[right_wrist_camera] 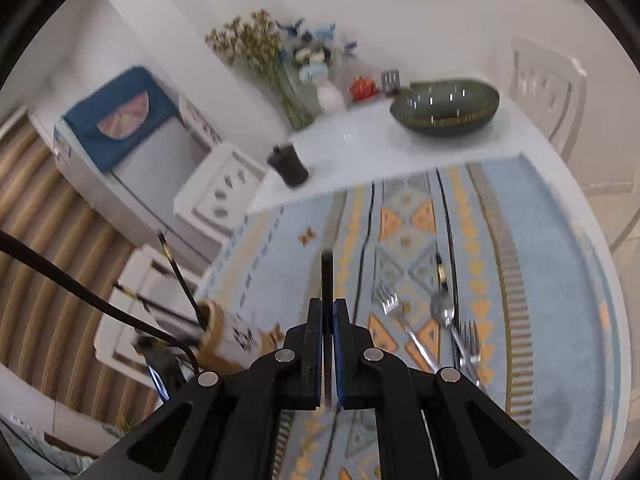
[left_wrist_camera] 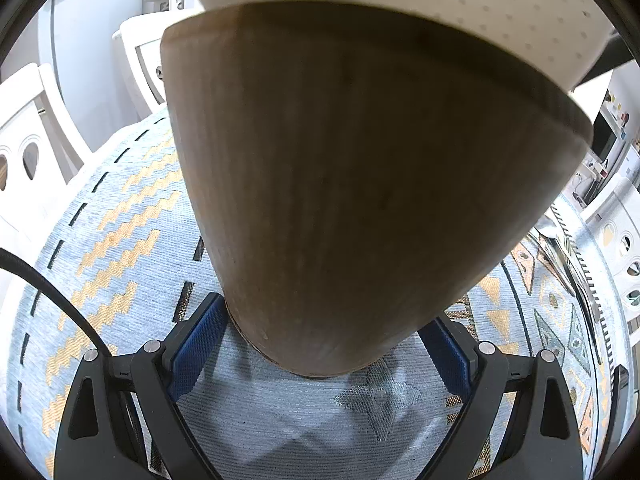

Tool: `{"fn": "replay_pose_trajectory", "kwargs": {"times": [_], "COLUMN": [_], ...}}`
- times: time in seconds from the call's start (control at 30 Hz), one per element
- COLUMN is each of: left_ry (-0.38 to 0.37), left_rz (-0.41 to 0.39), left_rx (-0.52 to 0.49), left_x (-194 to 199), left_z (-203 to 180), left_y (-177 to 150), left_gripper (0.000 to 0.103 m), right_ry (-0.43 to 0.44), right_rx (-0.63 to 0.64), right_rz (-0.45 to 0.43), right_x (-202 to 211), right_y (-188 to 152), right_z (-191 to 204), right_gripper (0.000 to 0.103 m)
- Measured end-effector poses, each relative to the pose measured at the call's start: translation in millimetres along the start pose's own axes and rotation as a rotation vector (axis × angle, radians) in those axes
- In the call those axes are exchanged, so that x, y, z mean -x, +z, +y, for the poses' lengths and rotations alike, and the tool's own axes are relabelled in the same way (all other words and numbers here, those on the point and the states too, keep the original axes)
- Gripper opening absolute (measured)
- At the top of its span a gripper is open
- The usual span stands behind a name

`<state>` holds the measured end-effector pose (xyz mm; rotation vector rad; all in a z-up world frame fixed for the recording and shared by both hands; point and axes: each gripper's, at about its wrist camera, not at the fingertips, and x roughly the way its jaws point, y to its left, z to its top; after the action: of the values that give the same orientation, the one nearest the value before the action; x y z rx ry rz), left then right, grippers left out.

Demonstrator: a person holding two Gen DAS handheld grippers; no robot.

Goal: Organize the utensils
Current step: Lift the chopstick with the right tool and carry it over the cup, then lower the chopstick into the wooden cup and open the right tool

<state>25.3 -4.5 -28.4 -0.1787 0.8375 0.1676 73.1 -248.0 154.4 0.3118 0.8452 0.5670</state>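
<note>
Both of my jaws are busy: those of my left gripper [left_wrist_camera: 320,344] are clamped on the base of a wooden utensil holder [left_wrist_camera: 360,184], its blue pads [left_wrist_camera: 196,344] pressing the lower wall from either side, and those of my right gripper [right_wrist_camera: 328,344] are pinched tight on a thin black handle [right_wrist_camera: 327,276] that sticks straight out past the fingertips. From the left wrist the holder fills nearly the whole view, brown wood below and a white, dotted band [left_wrist_camera: 440,12] above, tilted over the patterned blue and yellow tablecloth [left_wrist_camera: 120,240]. From the right wrist the same holder sits at the lower left, near the table's edge, with two black handles [right_wrist_camera: 180,276] already standing in its mouth and fanning outward. What sort of utensil I am carrying on the right I cannot tell, since only the dark handle shows. On the cloth to the right of my right gripper lie two silver forks [right_wrist_camera: 394,320] and a spoon [right_wrist_camera: 443,312], close together, with one more dark-handled piece [right_wrist_camera: 441,272] just beyond them. Farther back on the bare white tabletop [right_wrist_camera: 360,160] stand a dark green bowl [right_wrist_camera: 444,108], a small black cup [right_wrist_camera: 289,166] and a vase of dried flowers [right_wrist_camera: 276,68]. White chairs [left_wrist_camera: 36,152] ring the table.
</note>
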Motion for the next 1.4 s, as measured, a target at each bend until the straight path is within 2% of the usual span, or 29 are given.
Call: {"fn": "replay_pose_trajectory", "kwargs": {"times": [0.13,0.3,0.47,0.83,1.0,1.17,1.4], "left_ry": [0.000,0.000,0.000,0.000,0.000,0.000,0.000], "left_rz": [0.000,-0.001,-0.001,-0.002,-0.002,-0.003,-0.003], "left_rx": [0.000,0.001,0.001,0.002,0.002,0.003,0.003], "left_x": [0.0,0.0,0.0,0.8,0.8,0.0,0.1], "left_z": [0.1,0.2,-0.9,-0.8,-1.5,1.8,1.8], "left_y": [0.0,-0.1,-0.3,-0.1,-0.3,-1.1,-1.2], "left_gripper": [0.094,0.094,0.094,0.094,0.094,0.094,0.094], "right_ry": [0.004,0.072,0.151,0.243,0.232,0.177,0.184], "right_rx": [0.060,0.135,0.185,0.254,0.301,0.376,0.392], "right_rz": [-0.099,-0.183,-0.191,-0.103,-0.068,-0.052,-0.012], "right_x": [18.8,29.8,23.8,-15.4,-29.7,-39.9,-47.3], "right_y": [34.5,74.9,92.1,81.2,69.5,58.3,55.0], "right_z": [29.1,72.1,107.6,150.0,161.5,172.4,181.1], "right_gripper": [0.004,0.004,0.004,0.004,0.004,0.004,0.004]}}
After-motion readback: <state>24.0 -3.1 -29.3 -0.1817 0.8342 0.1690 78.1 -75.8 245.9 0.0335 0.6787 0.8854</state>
